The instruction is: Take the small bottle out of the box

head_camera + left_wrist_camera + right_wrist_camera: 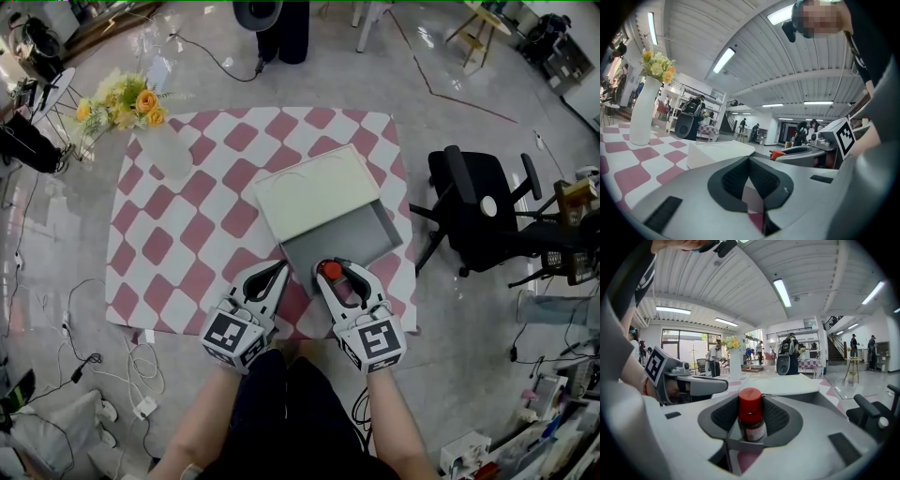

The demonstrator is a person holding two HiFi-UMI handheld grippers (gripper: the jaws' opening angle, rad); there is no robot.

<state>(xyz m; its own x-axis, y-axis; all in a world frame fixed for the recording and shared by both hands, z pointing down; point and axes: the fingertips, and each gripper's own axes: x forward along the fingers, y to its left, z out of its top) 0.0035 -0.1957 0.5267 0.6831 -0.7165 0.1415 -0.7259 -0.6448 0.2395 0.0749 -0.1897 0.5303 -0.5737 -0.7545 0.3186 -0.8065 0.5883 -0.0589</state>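
While the left hand-held gripper (pixel 279 270) rests beside the box (pixel 352 234), jaws together on nothing, the right hand-held gripper (pixel 339 272) has its jaws pressed wide around the small bottle (pixel 750 411) (red cap up) at the box's near edge, holding it upright, probably to lift it clear onto the checked tabletop (pixel 178 234).

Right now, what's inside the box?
The box shows bare grey floor in its open half. The small bottle, red-capped, stands at the near edge between the right gripper's jaws; inside or just outside, unclear. The half under the slid-back lid is hidden.
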